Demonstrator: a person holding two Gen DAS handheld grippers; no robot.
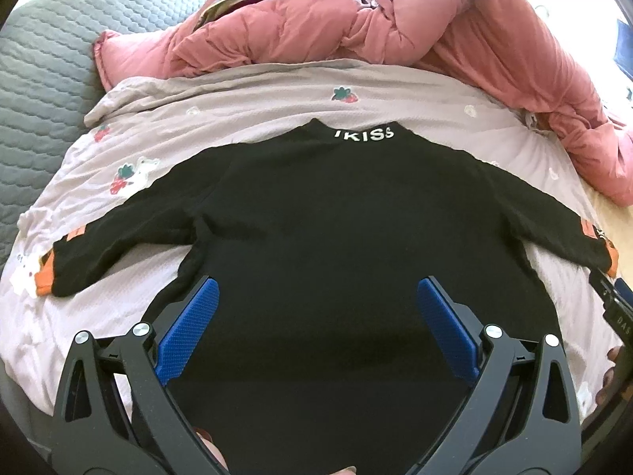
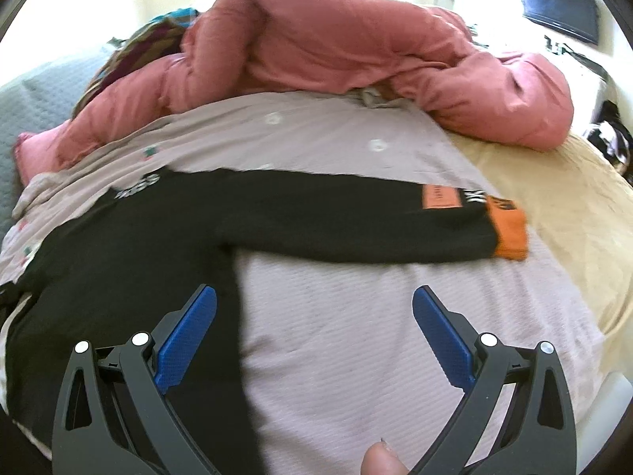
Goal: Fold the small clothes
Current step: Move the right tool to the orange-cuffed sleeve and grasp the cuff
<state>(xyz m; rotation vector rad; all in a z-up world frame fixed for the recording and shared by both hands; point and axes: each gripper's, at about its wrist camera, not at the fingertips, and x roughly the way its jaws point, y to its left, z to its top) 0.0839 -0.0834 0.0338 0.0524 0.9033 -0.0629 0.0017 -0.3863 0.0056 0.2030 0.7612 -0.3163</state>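
The hem of the black sweater (image 1: 316,217) is cut off behind the left gripper (image 1: 318,297), and in the right wrist view its far sleeve lies out of frame and the collar lettering is too blurred to read. The sweater lies flat on a pale strawberry-print sheet (image 1: 245,107), sleeves spread, orange cuffs (image 2: 510,229) at the ends, white letters on the collar. Both the left gripper and the right gripper (image 2: 314,308) hang with fingers wide apart, holding nothing, the right over the sheet just beside the sweater's edge.
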